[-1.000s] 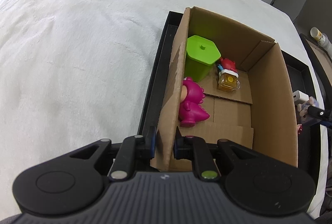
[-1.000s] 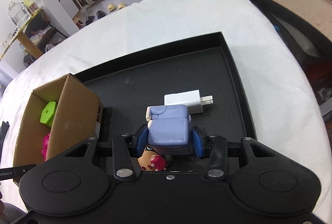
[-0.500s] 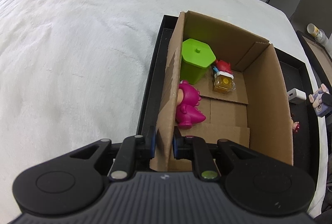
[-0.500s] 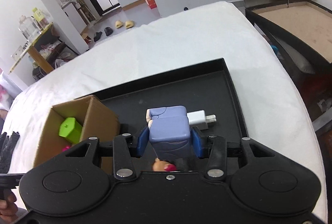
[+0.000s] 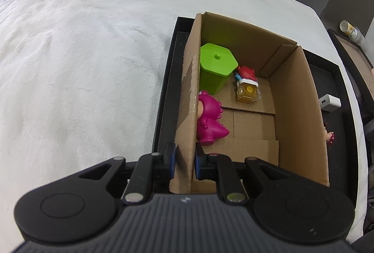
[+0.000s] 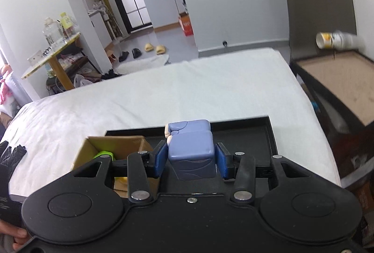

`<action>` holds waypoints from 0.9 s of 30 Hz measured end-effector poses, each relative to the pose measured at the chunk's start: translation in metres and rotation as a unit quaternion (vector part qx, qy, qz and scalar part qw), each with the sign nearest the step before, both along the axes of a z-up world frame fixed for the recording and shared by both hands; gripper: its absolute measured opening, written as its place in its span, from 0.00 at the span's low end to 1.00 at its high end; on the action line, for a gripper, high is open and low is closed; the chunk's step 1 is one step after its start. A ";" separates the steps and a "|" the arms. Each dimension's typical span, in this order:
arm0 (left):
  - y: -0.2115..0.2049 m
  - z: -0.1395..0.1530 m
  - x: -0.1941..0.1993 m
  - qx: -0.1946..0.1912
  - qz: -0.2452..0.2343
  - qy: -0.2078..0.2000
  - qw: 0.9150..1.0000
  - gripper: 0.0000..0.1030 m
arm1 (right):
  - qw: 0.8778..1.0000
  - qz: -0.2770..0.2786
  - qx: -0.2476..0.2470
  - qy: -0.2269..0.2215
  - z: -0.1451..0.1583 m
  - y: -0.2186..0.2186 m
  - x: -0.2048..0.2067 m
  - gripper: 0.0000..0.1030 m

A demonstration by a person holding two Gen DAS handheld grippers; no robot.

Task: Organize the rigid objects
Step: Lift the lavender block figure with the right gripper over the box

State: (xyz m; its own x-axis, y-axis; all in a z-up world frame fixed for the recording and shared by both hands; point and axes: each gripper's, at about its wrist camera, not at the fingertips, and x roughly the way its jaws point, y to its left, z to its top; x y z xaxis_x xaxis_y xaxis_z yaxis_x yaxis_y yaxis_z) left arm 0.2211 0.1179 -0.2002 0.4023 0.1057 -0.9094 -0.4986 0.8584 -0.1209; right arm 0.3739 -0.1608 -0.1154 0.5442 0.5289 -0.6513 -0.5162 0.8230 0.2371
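No writing on anything here is sharp enough to read; the cup (image 6: 336,40) on the side table has a yellow-and-white print, but it is blurred.

The right hand-held gripper (image 6: 191,160) is clamped on a blue figure (image 6: 190,150): blocky, matte periwinkle, with rounded corners, a wavy moulded line low on its near face and a cream bit at its upper left edge. Both blue pads (image 6: 161,159) press its sides. It hangs in the air above the black tray (image 6: 272,136), just right of the box (image 6: 116,143).

The left hand-held gripper (image 5: 184,163) is pinched shut on the near left wall of the box (image 5: 301,117), one pad outside and one inside. The box is plain brown cardboard, open-topped, standing at the left end of the tray (image 5: 346,136), which lies on a white fluffy bed (image 5: 81,65).

Inside the box: a lime-green hexagonal pot (image 5: 216,67) with a knobbed lid in the far left corner, a red crab toy (image 5: 246,71) beside it, an amber bottle (image 5: 248,91) with a white collar lying flat, and a magenta dinosaur figure (image 5: 210,122) on its side against the left wall.

On the tray right of the box lie a white charger (image 5: 329,102) and a small pink-red figure (image 5: 329,134), partly hidden.
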 end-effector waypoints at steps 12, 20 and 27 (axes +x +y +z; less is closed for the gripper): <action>0.000 -0.002 -0.005 -0.004 0.007 -0.009 1.000 0.12 | 1.000 0.009 0.012 -0.028 0.027 0.024 -0.008 0.41; 0.002 -0.003 -0.005 -0.013 0.000 -0.012 1.000 0.13 | 0.999 0.014 0.023 -0.022 0.025 0.043 -0.004 0.41; 0.004 -0.005 -0.007 -0.024 -0.007 -0.018 1.000 0.13 | 0.999 0.035 0.021 -0.012 0.015 0.067 -0.007 0.41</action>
